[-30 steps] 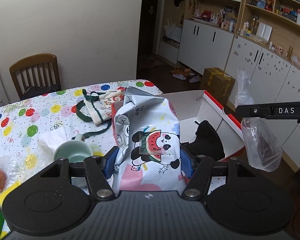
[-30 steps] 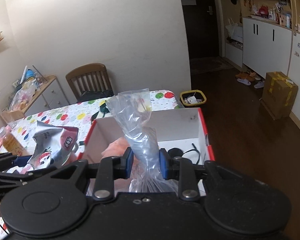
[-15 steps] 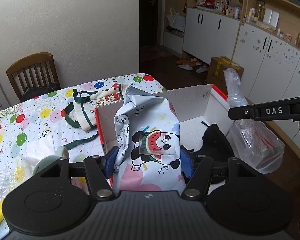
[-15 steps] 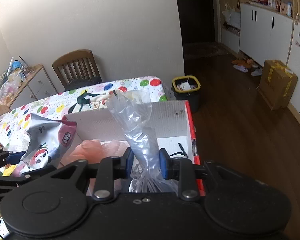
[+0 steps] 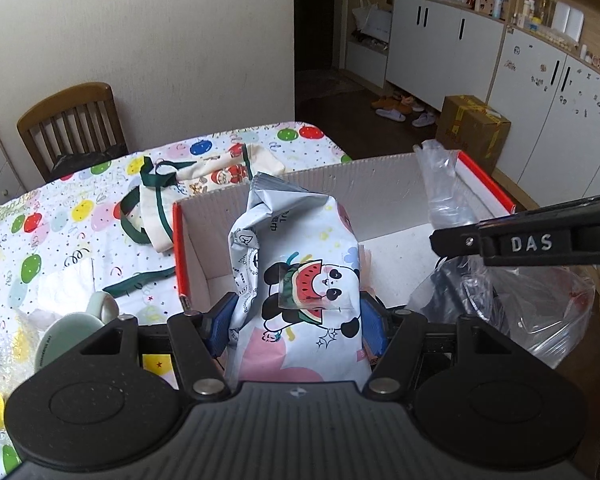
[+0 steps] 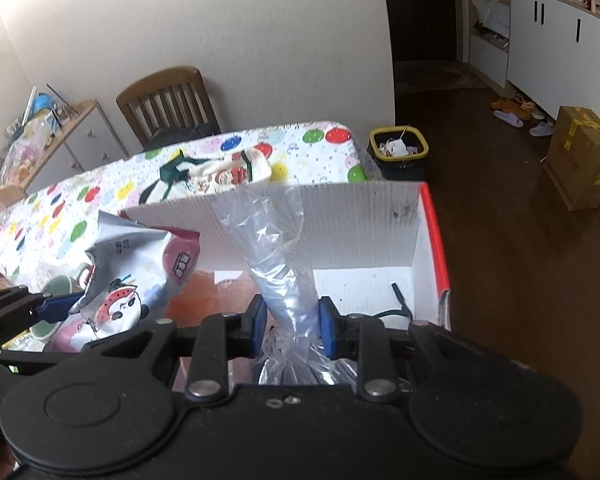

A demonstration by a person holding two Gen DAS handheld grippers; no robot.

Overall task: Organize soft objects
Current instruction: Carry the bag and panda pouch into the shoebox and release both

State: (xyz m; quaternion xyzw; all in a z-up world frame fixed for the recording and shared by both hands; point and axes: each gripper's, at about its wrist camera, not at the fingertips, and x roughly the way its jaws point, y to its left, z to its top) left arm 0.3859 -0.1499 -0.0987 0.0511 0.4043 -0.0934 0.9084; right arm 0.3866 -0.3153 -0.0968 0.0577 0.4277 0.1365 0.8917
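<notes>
I am holding the left gripper clamped on the waist of a panda-print pouch, blue pads pressing both its sides so it is standing upright over the near left part of the white box; gripping it mid-body is, I judge, keeping the soft pack from folding as it goes in. I am keeping the right gripper narrow, pinching the twisted neck of a clear plastic bag, so the bulk is hanging below the jaws, with dark contents showing through it in the left view. Both items are hovering above the box opening, side by side and apart, neither resting on the box floor as far as I can tell. Inside the box I am seeing something orange-pink on the left and a dark cord on the right. The box is sitting at the edge of a table with a balloon-print cloth; a cloth tote with green straps is lying beyond it, a pale green cup to the left. A wooden chair is standing by the wall, a small bin on the dark floor.
</notes>
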